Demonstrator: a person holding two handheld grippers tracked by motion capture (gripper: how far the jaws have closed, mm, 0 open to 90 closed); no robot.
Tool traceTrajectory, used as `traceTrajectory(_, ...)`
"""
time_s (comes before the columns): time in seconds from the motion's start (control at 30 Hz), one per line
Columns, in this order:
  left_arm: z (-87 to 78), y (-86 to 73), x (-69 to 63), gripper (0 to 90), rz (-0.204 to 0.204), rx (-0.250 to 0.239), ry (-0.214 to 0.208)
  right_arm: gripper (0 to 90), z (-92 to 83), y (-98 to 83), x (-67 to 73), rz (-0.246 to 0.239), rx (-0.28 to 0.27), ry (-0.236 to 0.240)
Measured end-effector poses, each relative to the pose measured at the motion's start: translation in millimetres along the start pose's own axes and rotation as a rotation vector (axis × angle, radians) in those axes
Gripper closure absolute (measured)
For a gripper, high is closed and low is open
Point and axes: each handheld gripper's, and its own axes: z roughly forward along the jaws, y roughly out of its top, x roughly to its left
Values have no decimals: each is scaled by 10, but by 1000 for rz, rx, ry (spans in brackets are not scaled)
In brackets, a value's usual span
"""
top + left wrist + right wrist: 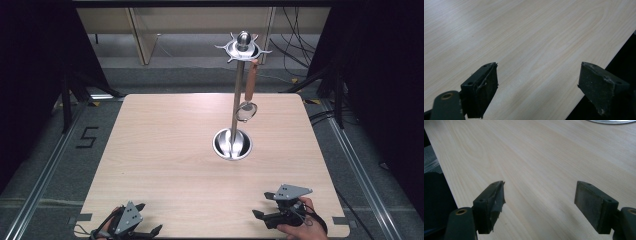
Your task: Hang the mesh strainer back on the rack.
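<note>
A steel utensil stand [235,100] rises from a round dish base [232,144] right of the table's middle, topped by a ring of hooks [243,48]. A wooden-handled strainer spoon [248,95] hangs from one hook on its right side. My left gripper [148,218] rests at the table's front left corner, jaws wide open over bare wood [537,82]. My right gripper [263,205] sits near the front right edge, held by a hand [300,231], also open with nothing between its jaws [539,205]. The base's rim [610,121] peeks in at the top of the right gripper view.
The light wooden table [165,150] has a dark drop past its edges [621,57]. Black tripod legs [67,95] stand at the back left, cables and another stand [330,80] at the back right. A shelf unit [150,35] is behind.
</note>
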Motion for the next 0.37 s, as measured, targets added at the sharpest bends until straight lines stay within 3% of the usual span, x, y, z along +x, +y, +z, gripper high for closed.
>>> traceTrajectory(0.37,1,-1,-5,153,-9,4,-1,259,-7,-4,-1,21,7,-2)
